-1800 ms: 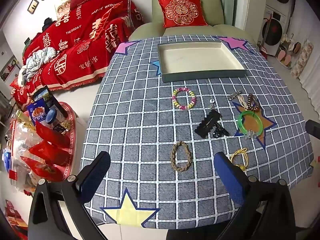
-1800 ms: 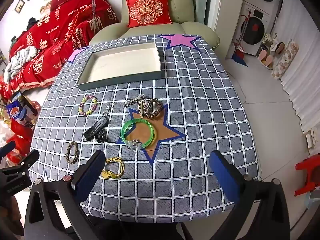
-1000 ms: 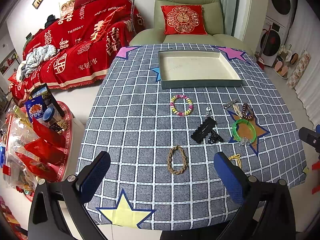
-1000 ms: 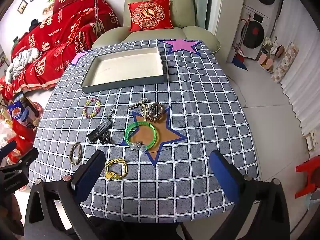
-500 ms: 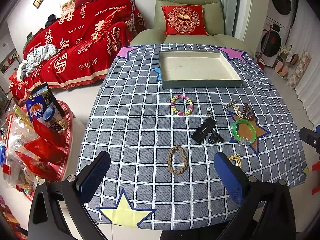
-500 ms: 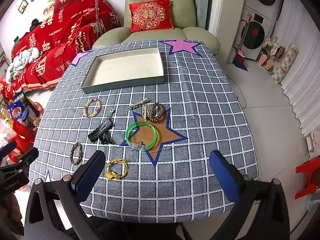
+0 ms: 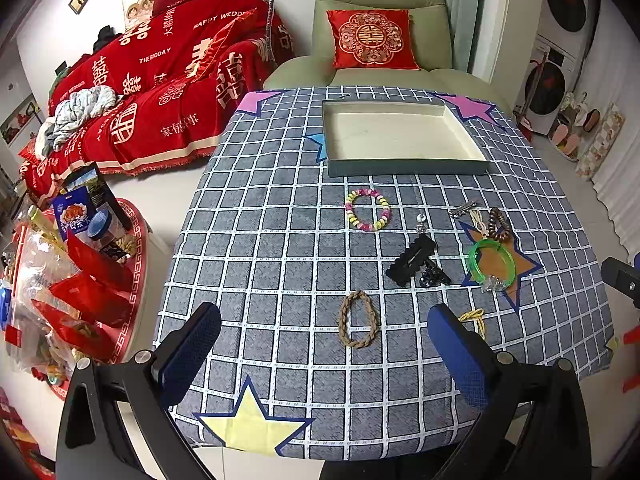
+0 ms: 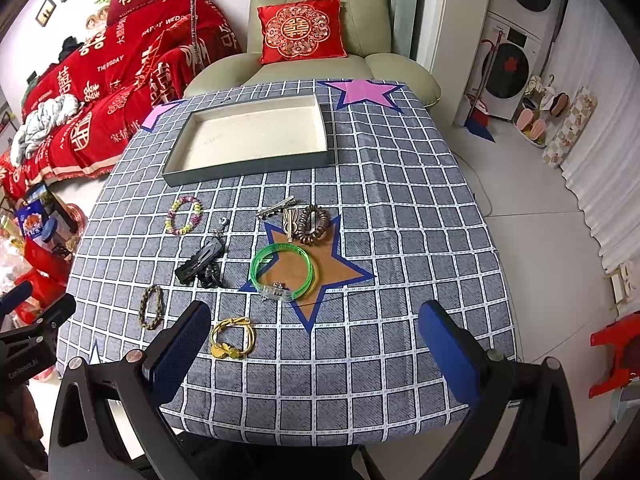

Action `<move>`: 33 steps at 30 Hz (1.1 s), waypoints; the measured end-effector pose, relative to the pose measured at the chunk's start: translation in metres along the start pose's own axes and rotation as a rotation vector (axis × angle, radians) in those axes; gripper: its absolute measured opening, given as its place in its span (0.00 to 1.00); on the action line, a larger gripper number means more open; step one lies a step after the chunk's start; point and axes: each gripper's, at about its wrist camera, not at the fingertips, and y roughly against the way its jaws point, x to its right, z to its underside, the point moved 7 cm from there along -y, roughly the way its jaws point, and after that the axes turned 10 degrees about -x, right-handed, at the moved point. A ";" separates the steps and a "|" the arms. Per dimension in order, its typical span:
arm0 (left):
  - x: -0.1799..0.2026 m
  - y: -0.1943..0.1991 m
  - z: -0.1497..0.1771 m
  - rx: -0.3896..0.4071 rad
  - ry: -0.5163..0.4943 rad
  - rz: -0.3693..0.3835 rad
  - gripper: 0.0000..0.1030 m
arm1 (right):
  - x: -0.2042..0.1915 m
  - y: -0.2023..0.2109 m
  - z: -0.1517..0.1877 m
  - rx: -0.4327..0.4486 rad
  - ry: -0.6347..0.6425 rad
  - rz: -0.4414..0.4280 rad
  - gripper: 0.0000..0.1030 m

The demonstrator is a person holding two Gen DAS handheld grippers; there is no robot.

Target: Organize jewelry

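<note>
Jewelry lies loose on the checked tablecloth. A pastel bead bracelet [image 7: 368, 210], black hair clips [image 7: 414, 262], a braided brown bracelet [image 7: 358, 319], a green bangle [image 8: 282, 266], a coiled brown hair tie [image 8: 314, 219], a silver clip [image 8: 277, 207] and a yellow cord bracelet [image 8: 233, 338] are spread below an empty grey tray [image 7: 404, 168]. My left gripper [image 7: 324, 354] hovers open over the near edge, just short of the braided bracelet. My right gripper [image 8: 314, 350] hangs open above the near right part, the yellow bracelet by its left finger.
A green armchair [image 7: 380, 40] with a red cushion stands behind the table. A red-covered sofa [image 7: 160, 92] is at the left, and a low red table with snack bags [image 7: 72, 280] sits on the floor. Washing machines [image 8: 516, 52] line the right wall.
Both grippers drew back and rose a little from the table early on, then held nearly still. Nothing on the cloth moved.
</note>
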 end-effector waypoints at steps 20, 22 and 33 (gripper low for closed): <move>-0.001 0.000 0.000 0.000 0.001 -0.001 1.00 | 0.001 0.001 0.000 0.001 0.000 0.002 1.00; -0.002 -0.001 0.000 0.001 0.003 -0.001 1.00 | 0.001 0.001 0.000 0.001 0.000 0.002 1.00; -0.003 -0.001 0.000 0.002 0.003 -0.001 1.00 | 0.001 0.001 -0.001 0.002 0.001 0.004 1.00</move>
